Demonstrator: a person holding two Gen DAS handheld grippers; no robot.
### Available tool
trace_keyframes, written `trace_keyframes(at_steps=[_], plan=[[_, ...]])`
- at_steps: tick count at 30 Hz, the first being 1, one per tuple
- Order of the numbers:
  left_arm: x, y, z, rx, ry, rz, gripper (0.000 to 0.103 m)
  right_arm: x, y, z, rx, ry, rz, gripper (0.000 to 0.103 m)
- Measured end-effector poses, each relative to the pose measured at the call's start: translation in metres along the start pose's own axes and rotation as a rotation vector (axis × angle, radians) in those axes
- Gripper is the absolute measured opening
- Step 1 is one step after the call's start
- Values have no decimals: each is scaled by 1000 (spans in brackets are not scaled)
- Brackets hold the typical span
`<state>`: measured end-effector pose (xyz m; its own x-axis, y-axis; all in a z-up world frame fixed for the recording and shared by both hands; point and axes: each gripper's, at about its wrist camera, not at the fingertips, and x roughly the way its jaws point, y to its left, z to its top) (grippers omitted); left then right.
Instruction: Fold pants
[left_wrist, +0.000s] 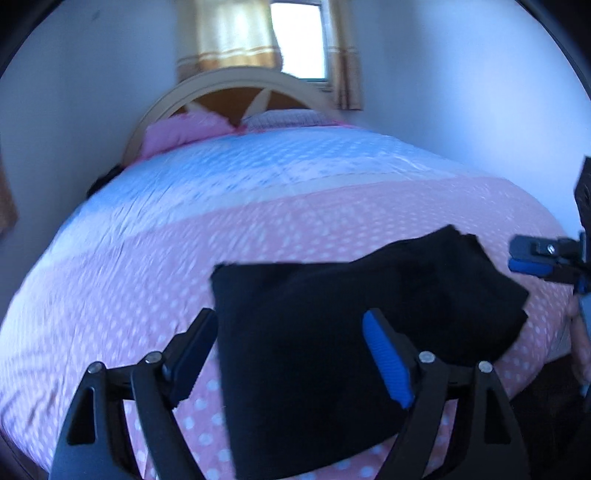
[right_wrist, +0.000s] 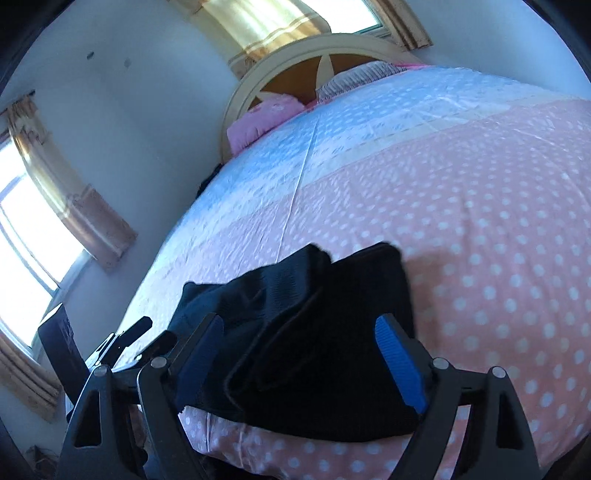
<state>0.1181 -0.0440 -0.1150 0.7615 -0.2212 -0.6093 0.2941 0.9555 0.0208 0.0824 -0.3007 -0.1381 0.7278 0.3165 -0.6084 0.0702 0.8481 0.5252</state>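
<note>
The black pants (left_wrist: 351, 325) lie folded in a thick, roughly rectangular bundle on the pink dotted bedcover (left_wrist: 147, 280), near the bed's front edge. My left gripper (left_wrist: 290, 317) hovers open over the bundle's left part, its fingers apart on either side and gripping nothing. In the right wrist view the pants (right_wrist: 314, 343) show stacked layers with a fold edge facing me. My right gripper (right_wrist: 300, 321) stands open just above them, holding nothing. The right gripper (left_wrist: 514, 254) also appears at the right edge of the left wrist view. The left gripper (right_wrist: 149, 334) shows low on the left.
The bedcover turns light blue (right_wrist: 295, 147) toward the headboard (right_wrist: 306, 62), where pink pillows (right_wrist: 258, 118) lie. Curtained windows (right_wrist: 44, 206) are in the left and back walls. The bed's front edge (right_wrist: 332, 458) runs just below the pants.
</note>
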Motion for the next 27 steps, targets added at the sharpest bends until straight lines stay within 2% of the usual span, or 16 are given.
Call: trace_keyframes(at_steps=[3, 4, 5, 6, 8, 15, 17, 21, 27], plan=[[7, 13, -6, -47, 14, 15, 84, 15, 12, 1, -23, 49, -9, 84], [9, 15, -7, -59, 19, 11, 84, 19, 15, 0, -34, 66, -23, 72], [12, 19, -9, -76, 28, 1, 84, 25, 19, -2, -53, 92, -41, 50], [14, 23, -11, -98, 39, -13, 84, 32, 22, -4, -77, 119, -73, 42], [14, 30, -17, -129, 44, -32, 84, 34, 24, -8, -109, 119, -111, 22], [13, 36, -19, -173, 44, -45, 84, -1, 33, -10, -187, 9, -32, 17], [14, 35, -19, -162, 42, -41, 87, -6, 23, -10, -177, 1, -63, 17], [22, 32, -19, -150, 53, -35, 92, 3, -9, -18, -117, 53, -108, 17], [28, 24, -19, -120, 65, -33, 93, -5, -14, -19, -121, 34, -120, 17]])
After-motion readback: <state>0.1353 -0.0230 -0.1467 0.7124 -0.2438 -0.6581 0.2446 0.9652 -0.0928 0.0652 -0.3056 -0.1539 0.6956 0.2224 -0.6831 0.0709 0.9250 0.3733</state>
